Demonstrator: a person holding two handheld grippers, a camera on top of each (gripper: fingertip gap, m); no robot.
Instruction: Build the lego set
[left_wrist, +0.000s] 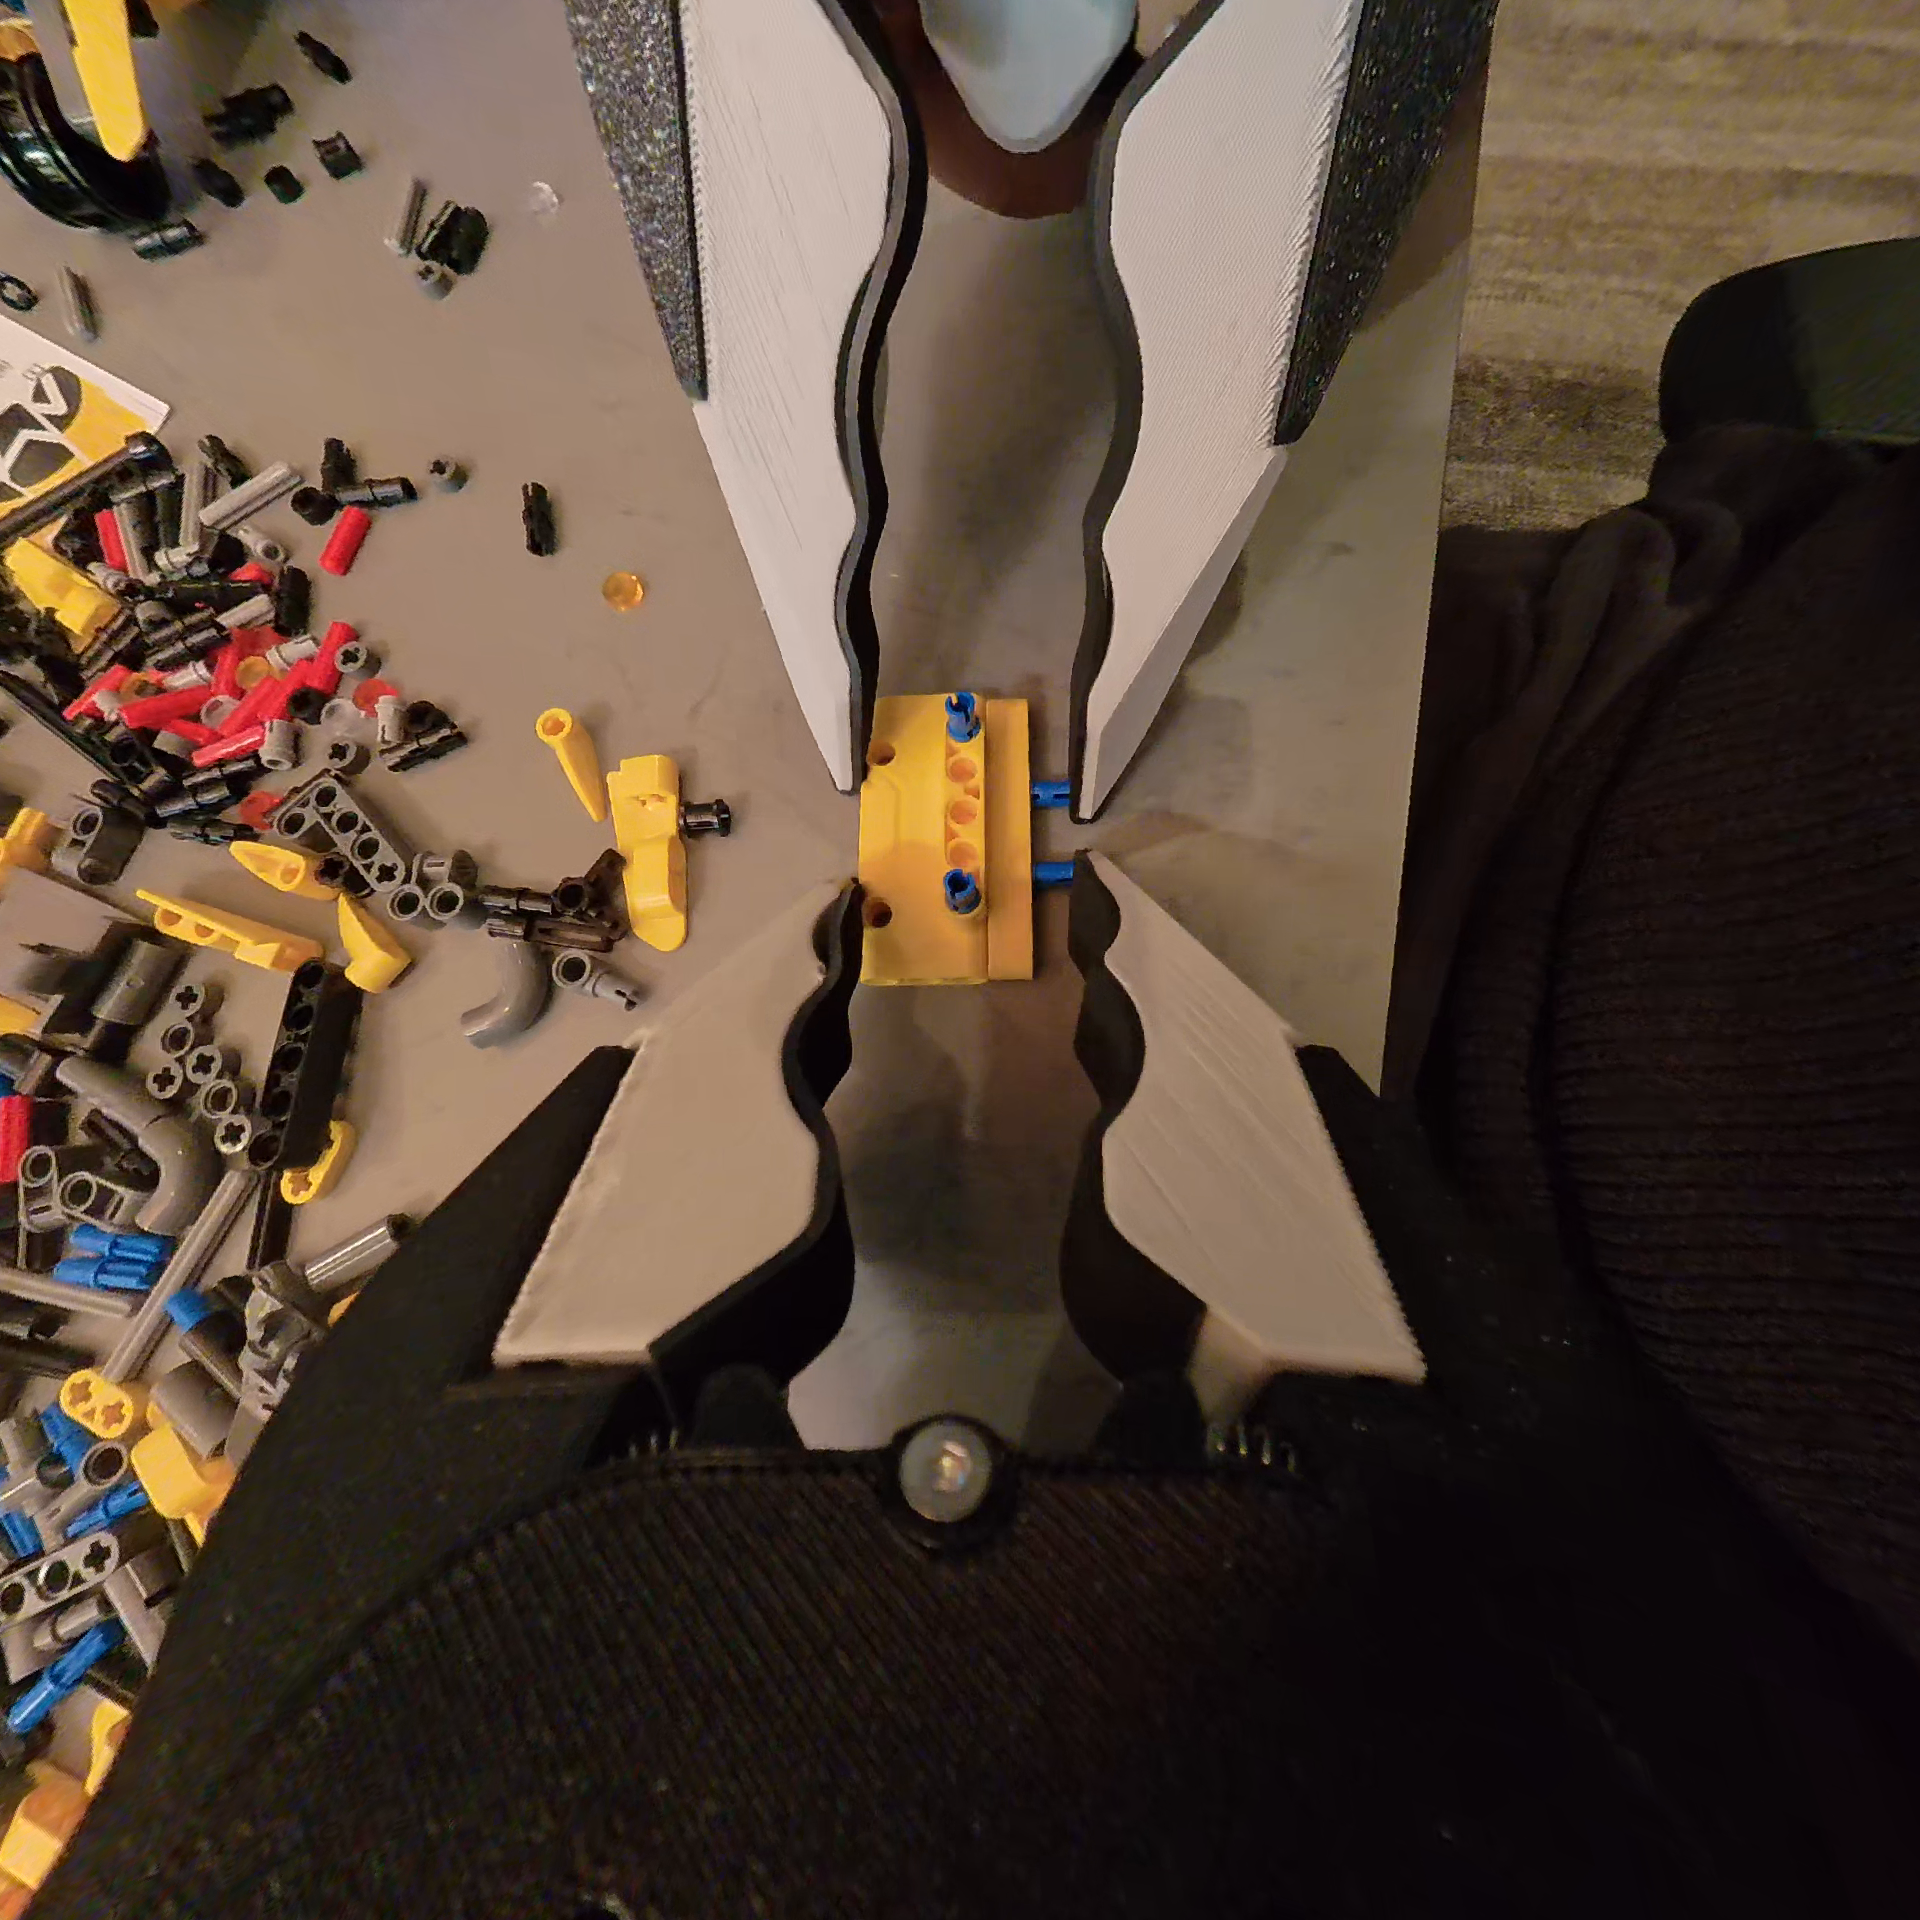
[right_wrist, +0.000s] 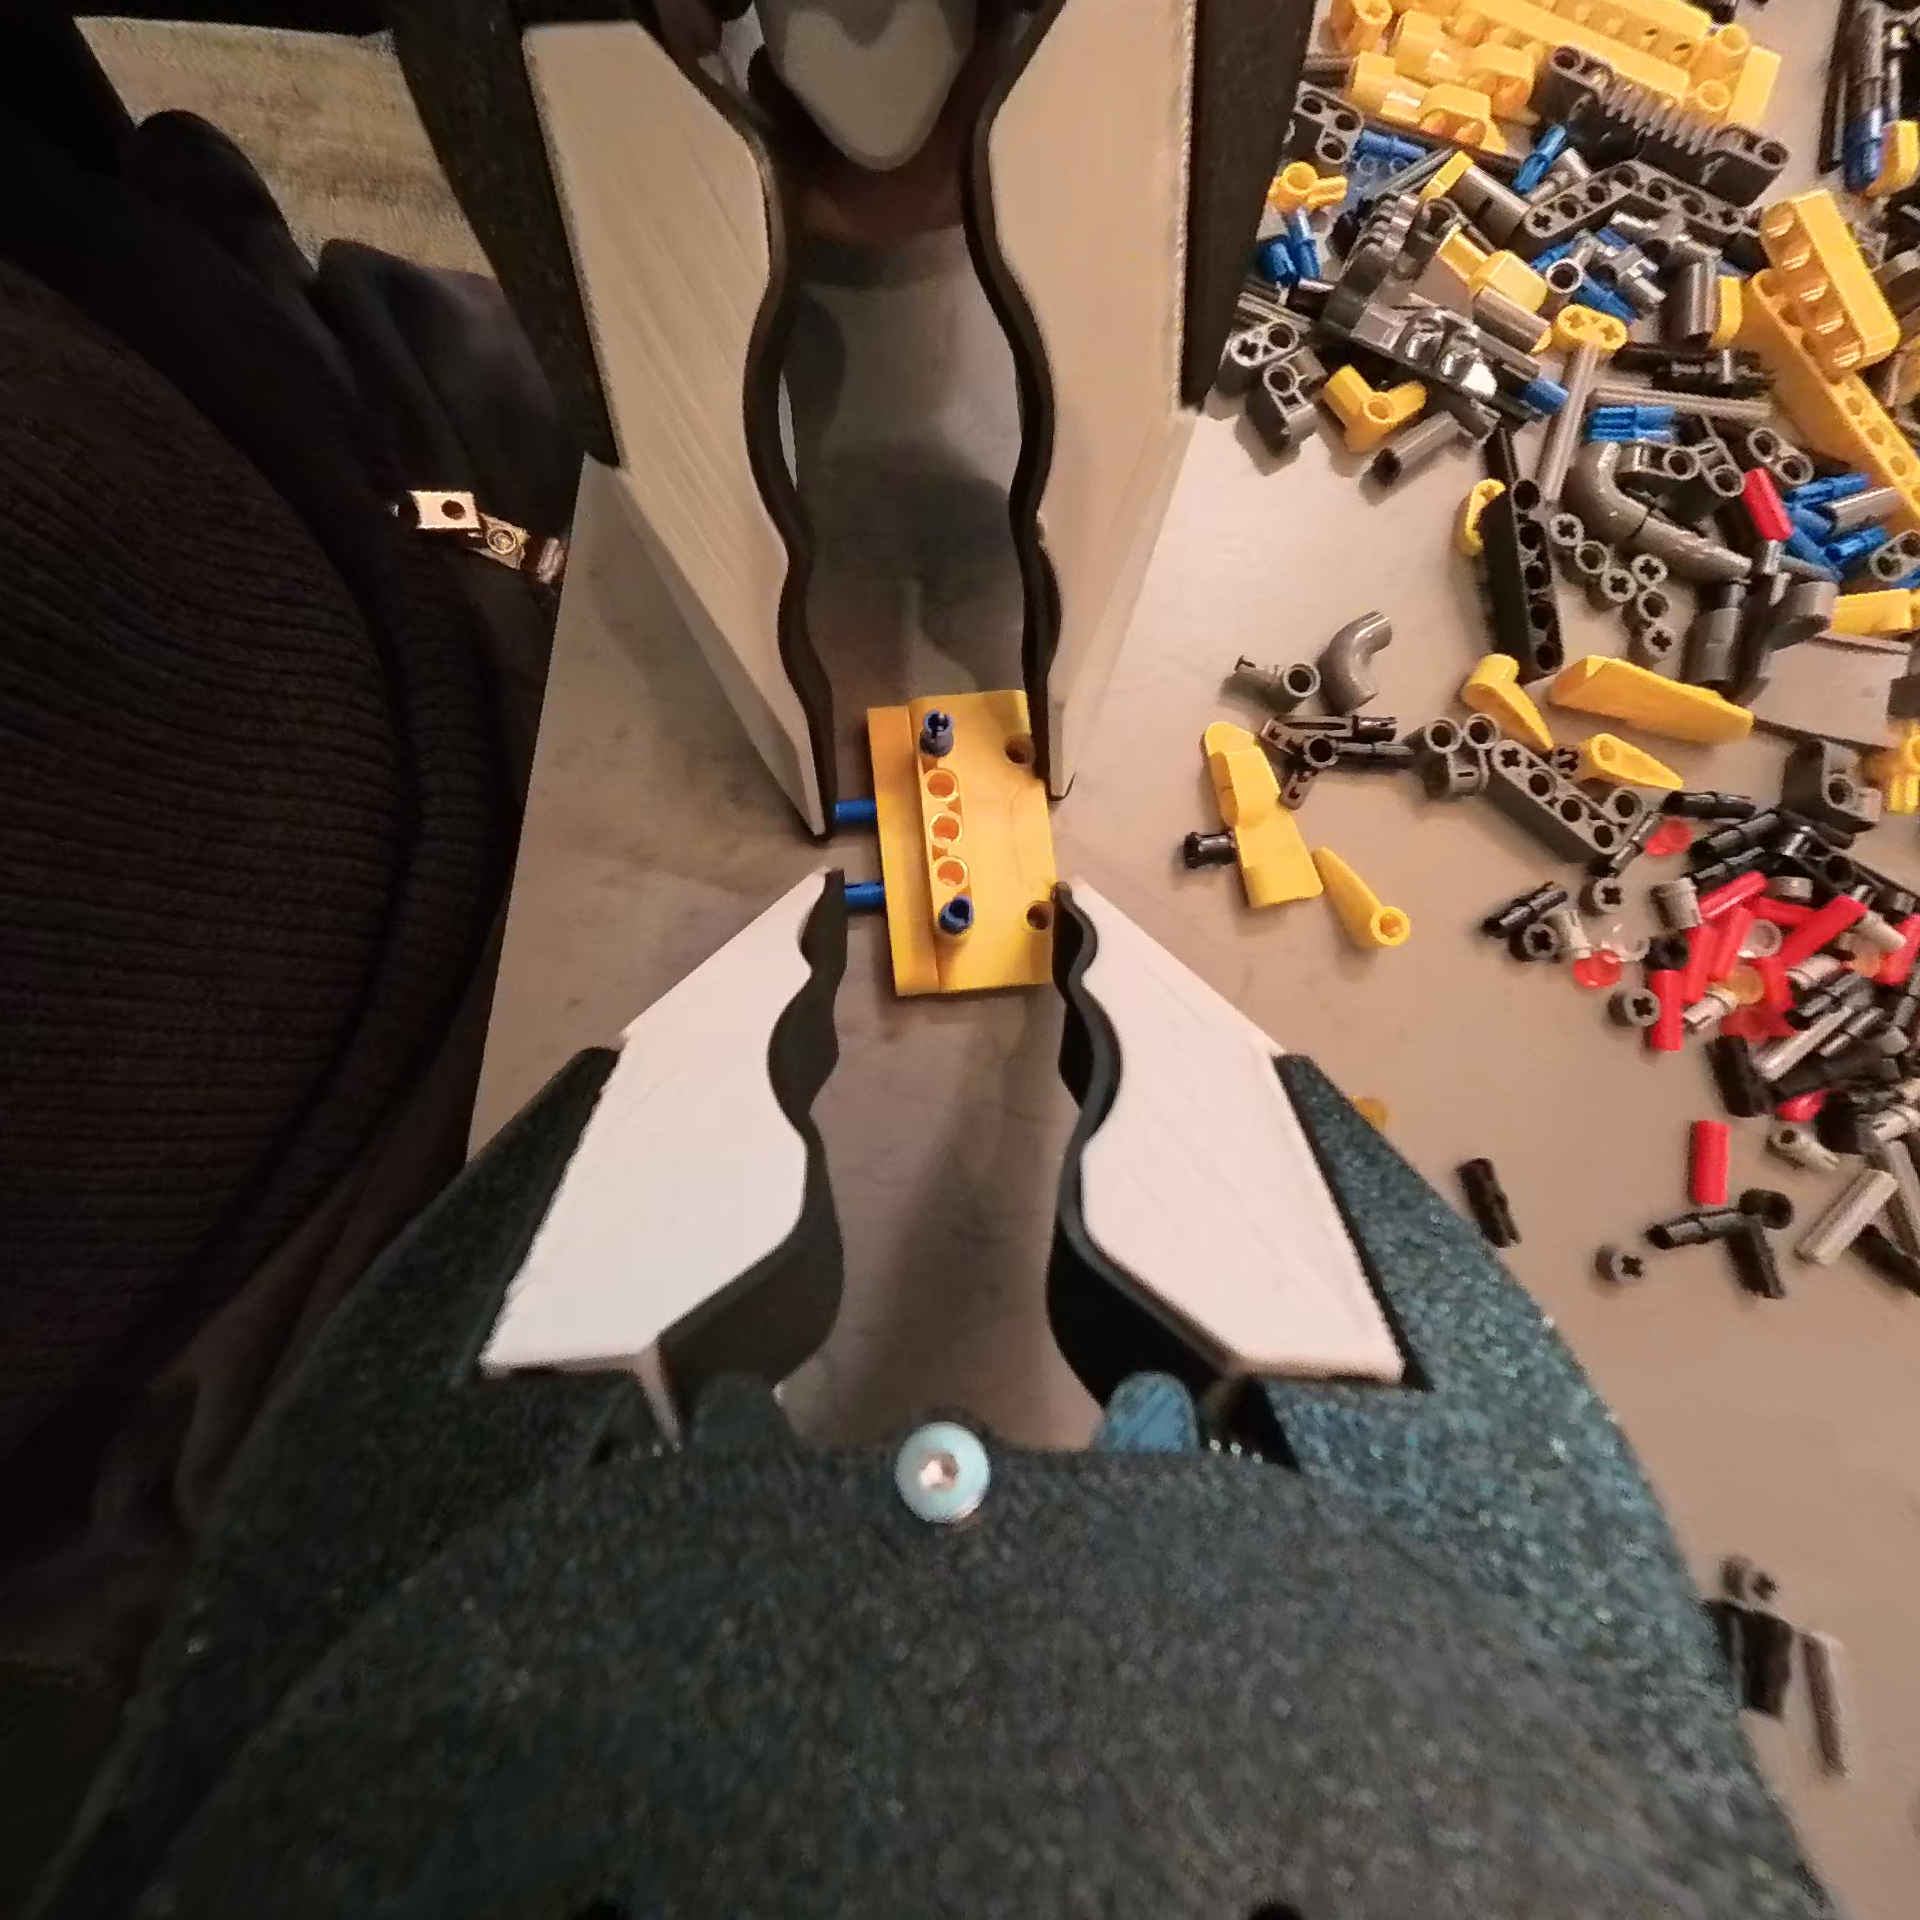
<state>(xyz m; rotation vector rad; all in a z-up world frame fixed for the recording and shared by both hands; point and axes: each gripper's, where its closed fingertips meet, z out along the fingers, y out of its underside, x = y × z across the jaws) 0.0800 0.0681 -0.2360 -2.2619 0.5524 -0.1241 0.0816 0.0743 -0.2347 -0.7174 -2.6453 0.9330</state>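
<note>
A yellow Lego assembly (left_wrist: 914, 842) lies on the grey table (left_wrist: 1299, 831), made of a panel and a holed beam. Two blue pins stand on top and two blue pins (left_wrist: 1051, 871) stick out of its side. My left gripper (left_wrist: 964, 873) comes from below. One fingertip presses the panel's edge and the other the side pins. My right gripper (left_wrist: 966, 795) comes from the opposite side and closes on the same assembly. In the right wrist view the assembly (right_wrist: 997, 831) sits between my right gripper (right_wrist: 945, 888) and my left gripper (right_wrist: 937, 805).
A pile of loose black, grey, red, blue and yellow parts (left_wrist: 208, 831) covers the table beside the assembly, also in the right wrist view (right_wrist: 1662, 520). A booklet (left_wrist: 62, 416) and a black tyre (left_wrist: 62, 177) lie far off. A person's dark clothing (left_wrist: 1662, 935) borders the table edge. My two grippers' fingertips are within a few centimetres of each other.
</note>
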